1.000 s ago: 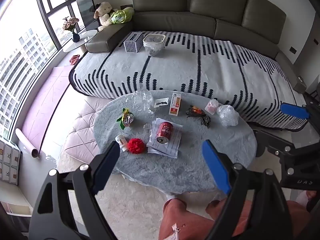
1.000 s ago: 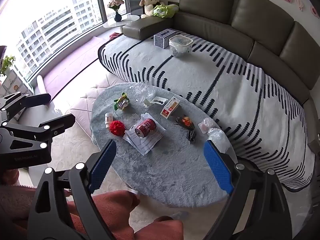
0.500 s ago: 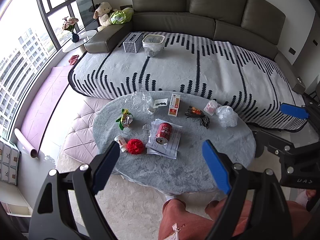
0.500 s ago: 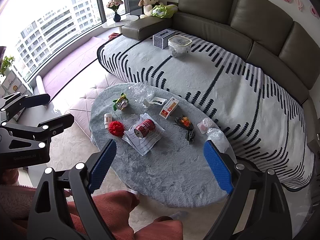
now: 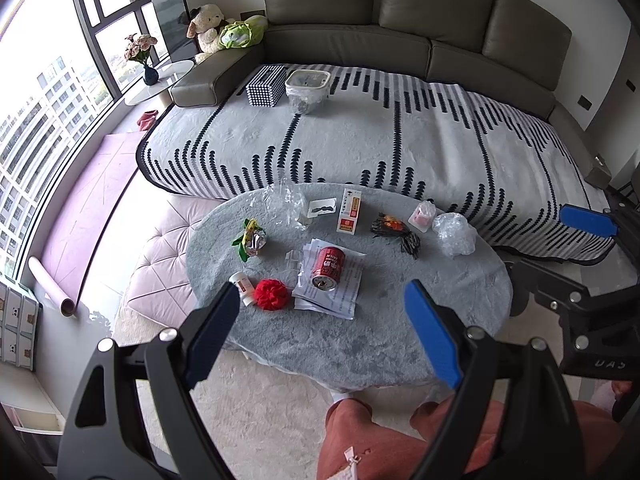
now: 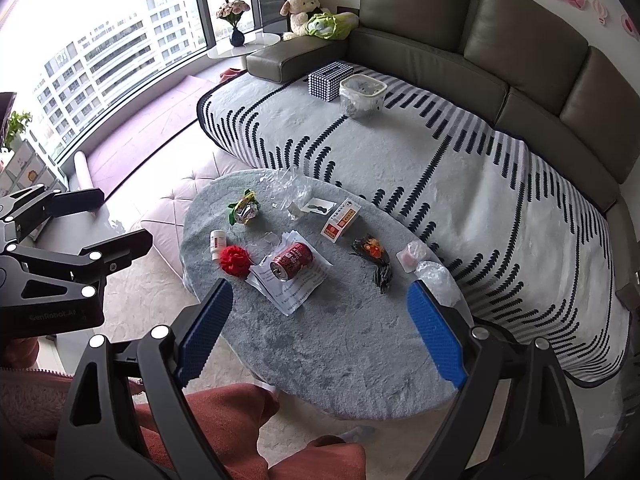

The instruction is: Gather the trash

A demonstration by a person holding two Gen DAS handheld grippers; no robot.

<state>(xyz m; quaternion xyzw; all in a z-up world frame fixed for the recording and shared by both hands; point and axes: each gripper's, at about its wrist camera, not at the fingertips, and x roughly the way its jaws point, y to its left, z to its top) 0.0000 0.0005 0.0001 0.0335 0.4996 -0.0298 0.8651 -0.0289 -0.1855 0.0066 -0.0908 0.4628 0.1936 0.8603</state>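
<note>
Hovering above table (image 5: 360, 344), both jaws spread, empty.

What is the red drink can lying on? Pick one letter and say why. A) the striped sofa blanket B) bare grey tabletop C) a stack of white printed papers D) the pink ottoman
C: the red drink can lies on its side on the stack of white printed papers, which sits on the grey fuzzy round table; the right wrist view shows the same.
</note>
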